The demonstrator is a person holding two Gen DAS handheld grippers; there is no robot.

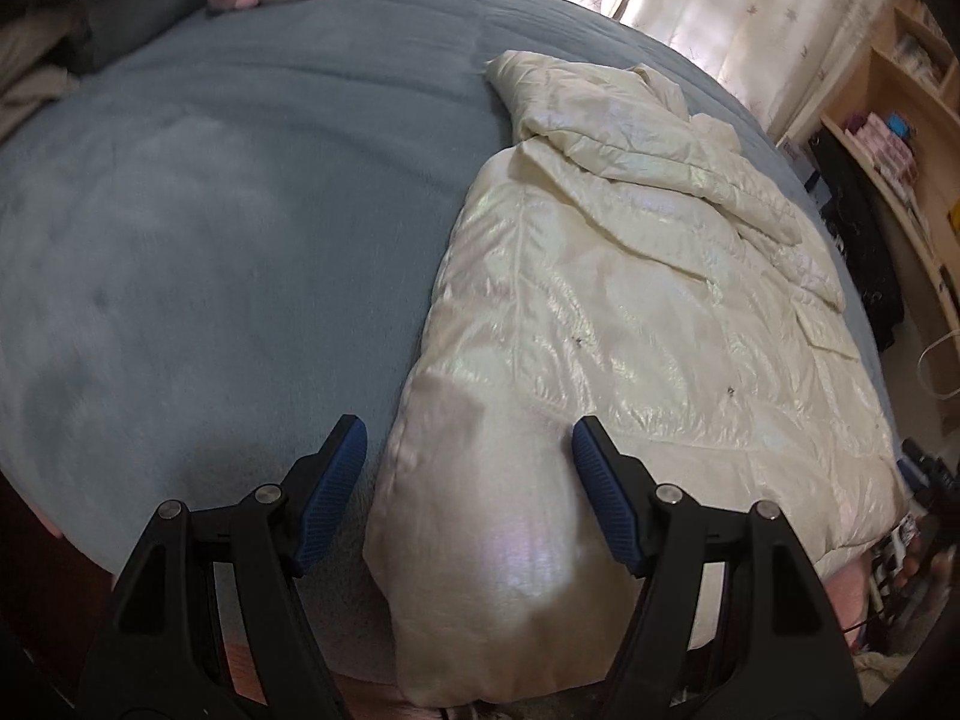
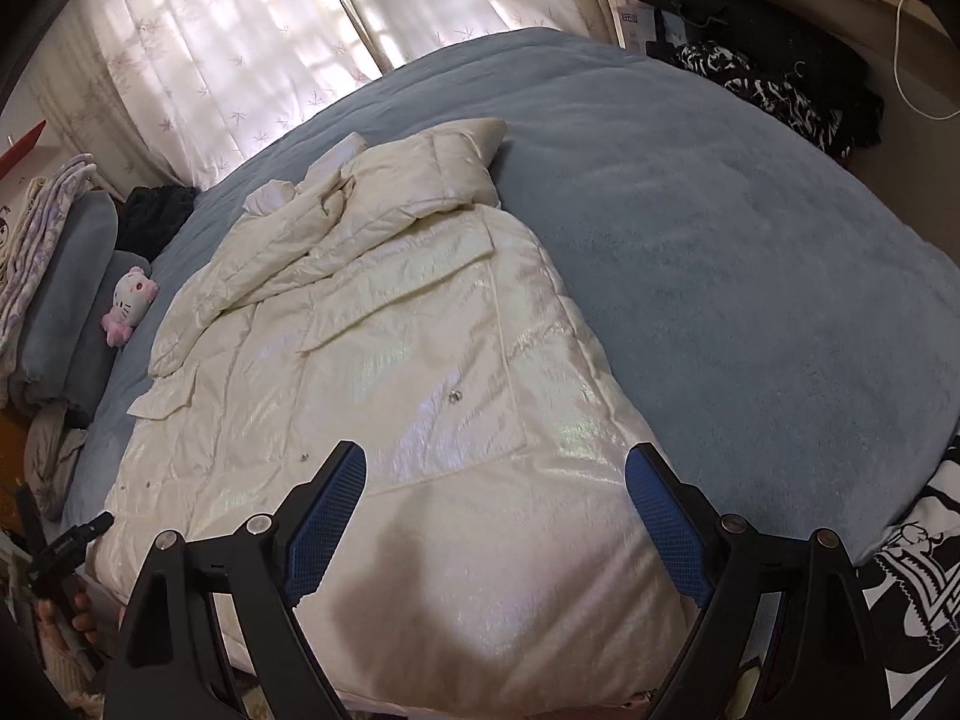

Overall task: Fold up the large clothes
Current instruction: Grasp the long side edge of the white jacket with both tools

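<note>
I'm holding both hand-held grippers over the near hem of the white puffer jacket, which is lying flat on the bed with its blue-grey fleece cover. My left hand-held gripper is standing wide apart, blue pads clear of the fabric on both sides, straddling the near left corner of the jacket at the bed edge. Nothing is pinched there. My right hand-held gripper is also spread wide, hovering over the near right part of the hem, gripping nothing; its shadow is falling on the fabric just below it.

The jacket is sitting toward the near edge of the bed, hem toward me, collar end away toward the curtains. A sleeve is lying folded across the upper body, rumpled. Pocket flaps and a few snap buttons are showing on the front panel.

A pink-and-white plush toy is resting by the pillows at the head of the bed, well apart from the jacket. Dark clothing is piling beside the bed on the far side, below the shelves.
</note>
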